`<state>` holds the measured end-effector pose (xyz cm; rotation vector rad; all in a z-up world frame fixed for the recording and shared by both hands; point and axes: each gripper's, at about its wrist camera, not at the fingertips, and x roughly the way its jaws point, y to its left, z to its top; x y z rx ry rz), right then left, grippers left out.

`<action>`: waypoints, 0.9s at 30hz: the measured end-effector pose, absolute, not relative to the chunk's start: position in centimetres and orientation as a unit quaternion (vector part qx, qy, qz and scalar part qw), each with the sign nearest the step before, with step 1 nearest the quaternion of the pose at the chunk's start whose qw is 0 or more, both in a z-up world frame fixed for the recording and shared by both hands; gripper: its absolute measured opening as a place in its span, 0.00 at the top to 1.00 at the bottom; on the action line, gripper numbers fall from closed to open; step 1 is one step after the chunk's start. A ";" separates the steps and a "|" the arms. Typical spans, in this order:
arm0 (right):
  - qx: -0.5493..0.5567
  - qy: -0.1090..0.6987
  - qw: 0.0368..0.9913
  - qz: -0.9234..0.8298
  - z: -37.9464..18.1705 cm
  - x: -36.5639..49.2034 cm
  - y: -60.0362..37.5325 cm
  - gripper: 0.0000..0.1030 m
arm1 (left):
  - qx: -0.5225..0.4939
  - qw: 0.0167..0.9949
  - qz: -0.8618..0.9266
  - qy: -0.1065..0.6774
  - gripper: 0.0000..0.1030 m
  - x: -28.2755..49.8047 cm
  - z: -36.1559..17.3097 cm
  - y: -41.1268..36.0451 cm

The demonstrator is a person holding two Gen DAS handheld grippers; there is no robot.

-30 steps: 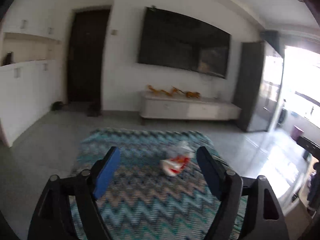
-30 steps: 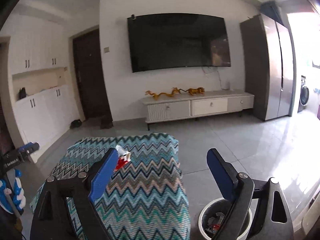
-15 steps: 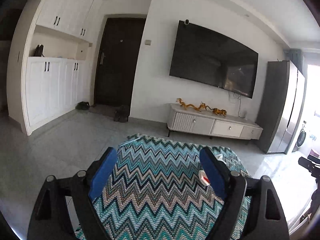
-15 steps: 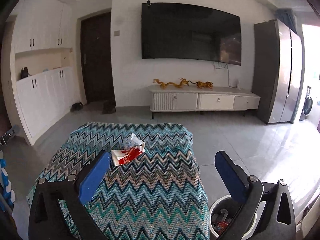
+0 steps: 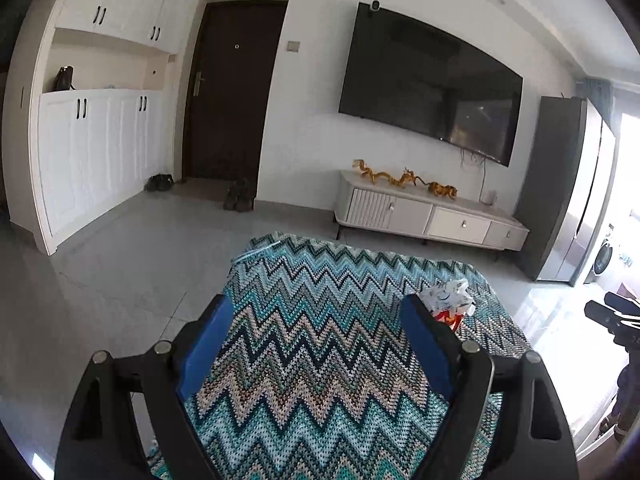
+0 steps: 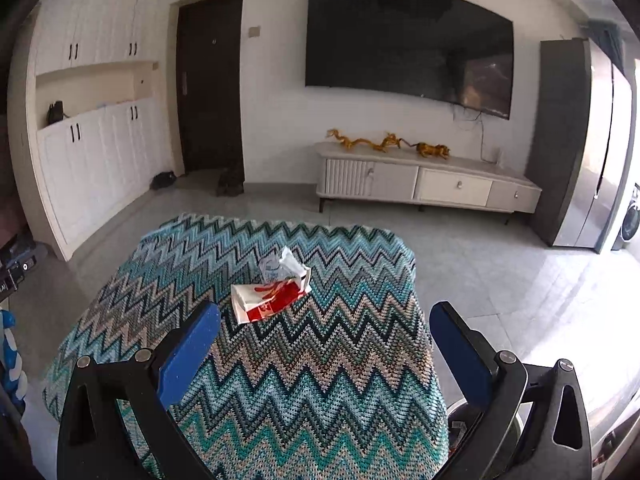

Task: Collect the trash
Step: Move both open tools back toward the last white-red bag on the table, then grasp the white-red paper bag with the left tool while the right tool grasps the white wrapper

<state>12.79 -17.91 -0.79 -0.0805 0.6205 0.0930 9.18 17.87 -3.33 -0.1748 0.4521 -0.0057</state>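
A red and white paper wrapper [image 6: 272,297] with a crumpled clear plastic piece [image 6: 280,266] on it lies on a table covered by a zigzag teal cloth [image 6: 320,368]. My right gripper [image 6: 326,340] is open and empty above the cloth, just short of the trash. In the left wrist view the same trash [image 5: 450,300] lies past the right fingertip of my left gripper [image 5: 318,330], which is open and empty. A trash bin [image 6: 460,428] sits on the floor to the right of the table, mostly hidden behind my right finger.
A white TV cabinet [image 6: 428,184] with gold dragon figures stands against the far wall under a large TV [image 6: 408,44]. White cupboards [image 5: 92,148] line the left wall. A dark fridge [image 6: 576,140] stands at the right. Grey tiled floor surrounds the table.
Both grippers have turned and shifted. The trash moved right in the left wrist view, then emerged a little past the right finger, and toward the middle in the right wrist view, closer to my right gripper.
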 end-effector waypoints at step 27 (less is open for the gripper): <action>-0.048 0.385 0.907 0.163 -11.3 31.7 -15.1 0.02 | 0.006 0.908 -0.195 0.370 0.13 25.4 -12.4 5.4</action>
